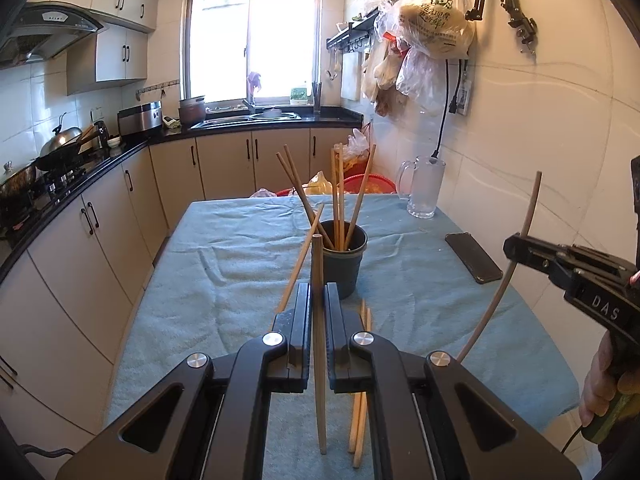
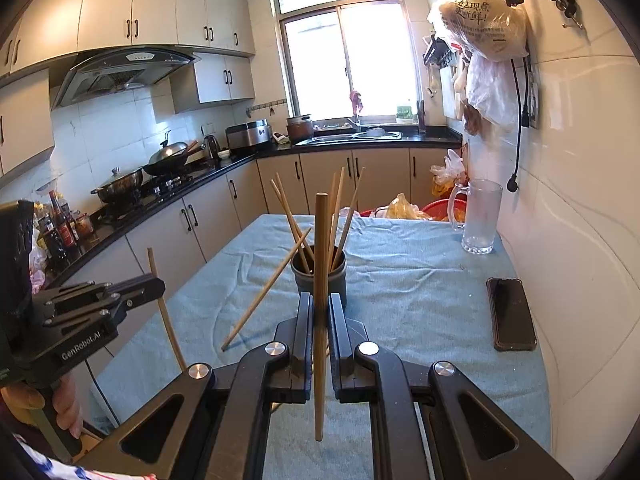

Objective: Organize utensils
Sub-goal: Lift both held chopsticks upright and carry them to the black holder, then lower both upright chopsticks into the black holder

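A dark grey cup (image 1: 343, 264) stands mid-table on the blue towel, holding several wooden chopsticks; it also shows in the right wrist view (image 2: 319, 276). My left gripper (image 1: 318, 292) is shut on one upright chopstick (image 1: 319, 344), just in front of the cup. My right gripper (image 2: 319, 300) is shut on another upright chopstick (image 2: 320, 312), also near the cup. One chopstick (image 2: 266, 290) leans from the cup rim down to the towel. Two loose chopsticks (image 1: 360, 384) lie on the towel under my left gripper. Each gripper appears in the other's view, the right one (image 1: 516, 246) and the left one (image 2: 154, 282).
A black phone (image 1: 474, 257) lies at the table's right side. A glass mug (image 1: 426, 188) stands at the far right corner by the tiled wall. A red basin with bags (image 1: 360, 184) sits beyond the table. Counter, stove and cabinets run along the left.
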